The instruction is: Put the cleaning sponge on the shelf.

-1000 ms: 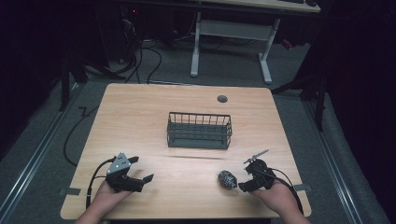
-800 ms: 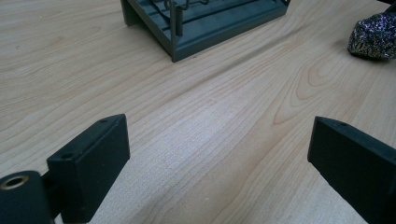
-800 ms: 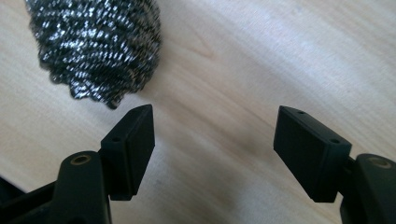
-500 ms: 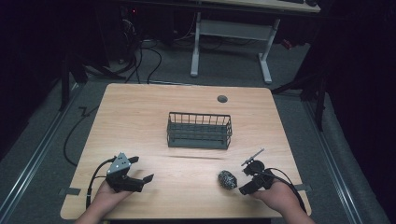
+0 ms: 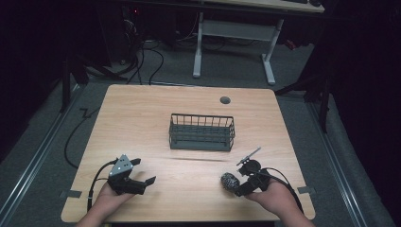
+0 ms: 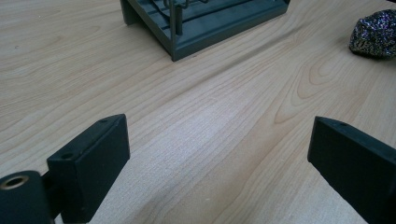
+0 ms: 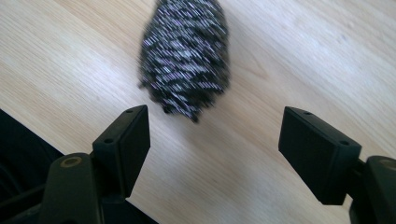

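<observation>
The wooden table (image 5: 142, 123) carries everything in play, and the dark wire basket (image 5: 202, 132) standing near its middle serves as the landmark. The basket is upright, its long side facing the person, with a small round grommet (image 5: 225, 100) set into the tabletop beyond it.

Toward the person and to the left of the basket, well apart from it, the left gripper (image 5: 140, 174) rests low over the bare wood in the person's left hand (image 5: 108, 201). Its jaws stand wide apart with nothing between them; in the left gripper view a corner of the basket (image 6: 177, 32) shows ahead of those jaws.

Toward the person and to the right of the basket, the right gripper (image 5: 239, 185) is held in the right hand (image 5: 274, 198). Its jaws are also spread wide and grip nothing. In the right gripper view (image 7: 215, 135) they open toward the object without touching it.

The smallest thing is the sparkly dark lump (image 5: 229, 181), a rounded, glittery, black-and-purple speckled object. It lies on the table on the person's side of the basket, below the basket's right end and clear of it, just beside the right gripper's tips. It appears blurred in the right gripper view (image 7: 186, 56) and at the far right edge of the left gripper view (image 6: 376, 33).
</observation>
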The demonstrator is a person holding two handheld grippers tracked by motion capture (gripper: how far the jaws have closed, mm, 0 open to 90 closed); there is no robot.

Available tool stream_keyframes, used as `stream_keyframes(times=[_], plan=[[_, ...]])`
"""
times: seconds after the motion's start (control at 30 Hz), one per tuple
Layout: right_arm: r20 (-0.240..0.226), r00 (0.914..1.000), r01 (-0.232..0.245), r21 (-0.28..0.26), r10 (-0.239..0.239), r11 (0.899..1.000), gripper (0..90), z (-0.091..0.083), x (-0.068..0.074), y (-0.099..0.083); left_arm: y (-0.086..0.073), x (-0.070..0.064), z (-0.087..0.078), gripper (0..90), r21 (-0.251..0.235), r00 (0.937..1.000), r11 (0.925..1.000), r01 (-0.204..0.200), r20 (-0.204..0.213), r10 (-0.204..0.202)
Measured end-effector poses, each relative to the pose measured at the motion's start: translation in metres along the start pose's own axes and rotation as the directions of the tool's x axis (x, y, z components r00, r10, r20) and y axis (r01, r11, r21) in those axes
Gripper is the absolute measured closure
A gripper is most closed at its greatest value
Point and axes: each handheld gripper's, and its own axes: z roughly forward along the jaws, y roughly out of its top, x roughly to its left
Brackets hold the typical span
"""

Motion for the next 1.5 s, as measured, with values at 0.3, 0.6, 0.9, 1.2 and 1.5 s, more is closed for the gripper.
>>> stream_keyframes(times=[0.3,0.6,0.9,1.2,1.5], plan=[[-0.005,0.9997,0.023,-0.001,-0.023,1.000,23.1,0.011,0.011,0.019,0.000,0.000,-0.001,6.3,-0.003,1.0000,1.0000,0.000,0.001,0.000],[-0.021,0.9998,0.007,0.014,-0.007,1.000,21.0,0.028,0.010,0.023,0.000,0.000,-0.001,6.3,-0.003,1.0000,1.0000,-0.001,0.001,0.001],[-0.040,0.9992,-0.006,0.016,0.007,1.000,33.7,0.034,0.006,0.022,0.000,0.001,-0.001,6.4,-0.003,1.0000,1.0000,0.001,0.002,-0.001],[-0.035,0.9993,0.009,-0.005,-0.009,1.000,42.3,0.023,0.006,0.025,0.000,0.001,0.000,6.4,-0.003,1.0000,1.0000,-0.001,0.002,0.001],[-0.028,0.9996,-0.001,-0.017,0.000,1.000,42.3,-0.004,-0.002,0.035,0.000,0.000,0.000,6.5,-0.002,1.0000,1.0000,0.000,0.003,0.000]])
